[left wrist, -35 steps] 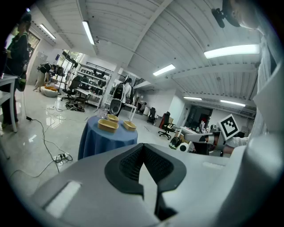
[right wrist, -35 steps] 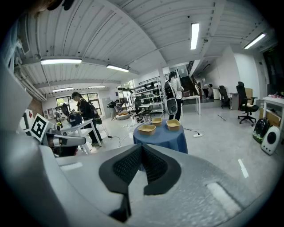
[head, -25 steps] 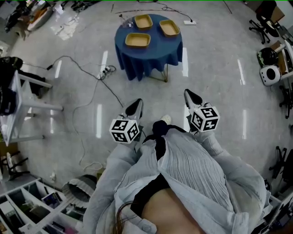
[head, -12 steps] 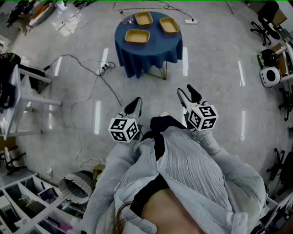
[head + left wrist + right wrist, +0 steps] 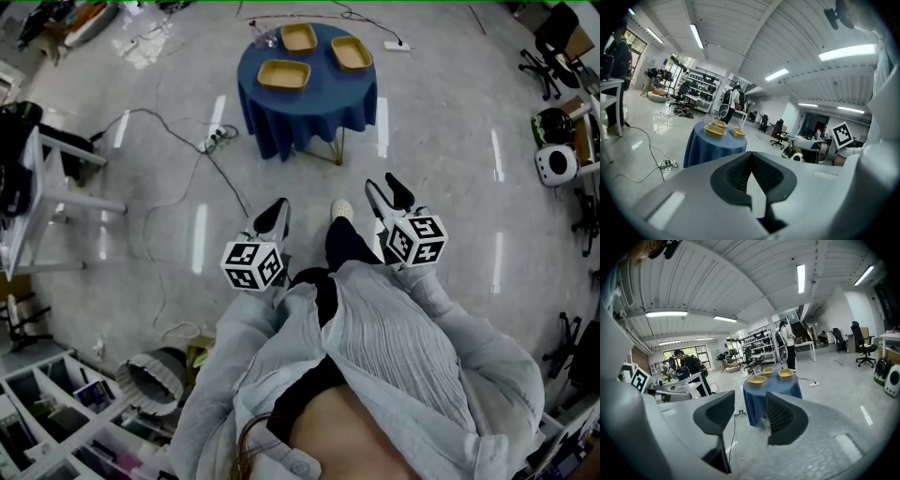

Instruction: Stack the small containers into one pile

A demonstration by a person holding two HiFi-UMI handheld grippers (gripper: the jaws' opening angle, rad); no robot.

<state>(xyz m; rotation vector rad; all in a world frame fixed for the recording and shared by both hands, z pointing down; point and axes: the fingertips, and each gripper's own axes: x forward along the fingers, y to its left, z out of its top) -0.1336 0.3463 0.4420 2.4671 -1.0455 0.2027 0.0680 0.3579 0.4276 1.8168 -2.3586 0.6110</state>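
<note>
On the left of the head view a dark cable (image 5: 155,117) snakes over the pale floor (image 5: 441,131) to a power strip (image 5: 217,139) lying just left of the table. Nearer the person, the left gripper (image 5: 278,210) (image 5: 751,157) is held out over the floor, its marker cube (image 5: 253,264) facing up. Its fingers (image 5: 733,173) are closed tip to tip with nothing between them. Ahead and well apart from both grippers stands a round table (image 5: 309,103) (image 5: 712,150) (image 5: 771,392) draped in a blue cloth. It carries the three shallow tan containers, each lying separately and upright on the cloth: the front container (image 5: 284,75) (image 5: 714,131) (image 5: 757,380) toward the near left edge, the back container (image 5: 299,37) (image 5: 721,123) (image 5: 768,371) behind it, and the right-hand container (image 5: 351,53) (image 5: 738,132) (image 5: 786,374) beside that. The person's white shoe (image 5: 341,209) shows on the floor between the two grippers. To its right the right gripper (image 5: 385,193) (image 5: 747,416) also points toward the table. Its fingers (image 5: 785,418) have just been opening and now stand partly apart, with only the floor and the far table seen through the gap, so it holds nothing. A black office chair (image 5: 553,42) stands at the far right edge.
</note>
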